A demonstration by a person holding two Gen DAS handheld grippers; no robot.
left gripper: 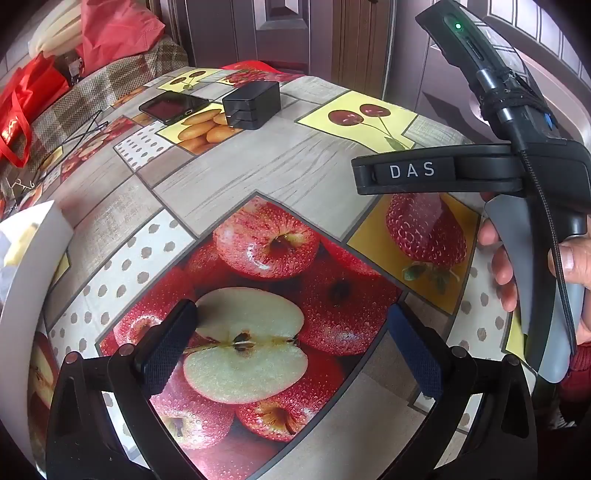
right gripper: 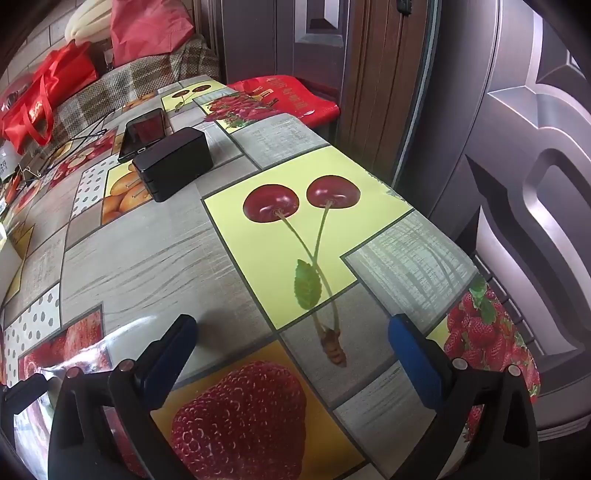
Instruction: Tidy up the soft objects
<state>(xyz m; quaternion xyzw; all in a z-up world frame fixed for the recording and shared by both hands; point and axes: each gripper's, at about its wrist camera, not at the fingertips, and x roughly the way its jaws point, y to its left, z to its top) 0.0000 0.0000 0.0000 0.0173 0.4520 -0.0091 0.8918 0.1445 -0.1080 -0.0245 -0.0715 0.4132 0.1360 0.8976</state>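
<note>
Left claw [left gripper: 291, 314] gaping empty, hovering over fruit-print oilcloth counter [left gripper: 295, 166]. Right claw [right gripper: 291, 325] likewise spread, holding nothing. Soft items lying beyond far-left counter corner: red fabric tote bag [right gripper: 44, 96], salmon cloth pillow [right gripper: 147, 29]. Judging: reaching leftward, pinching fabric folds mid-body.

A home — fruit-print tablecloth [right gripper: 155, 258], plaid sofa [right gripper: 140, 81], panelled door [right gripper: 535, 184].

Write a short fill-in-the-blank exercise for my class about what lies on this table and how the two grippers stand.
1. Both the left gripper and the right gripper hold ____.
2. The black box lies beside a ____.
3. The tablecloth under the right gripper shows two red ____ on yellow.
4. The bag on the plaid cloth is ____ in colour.

Missing words: nothing; phone; cherries; red
</note>
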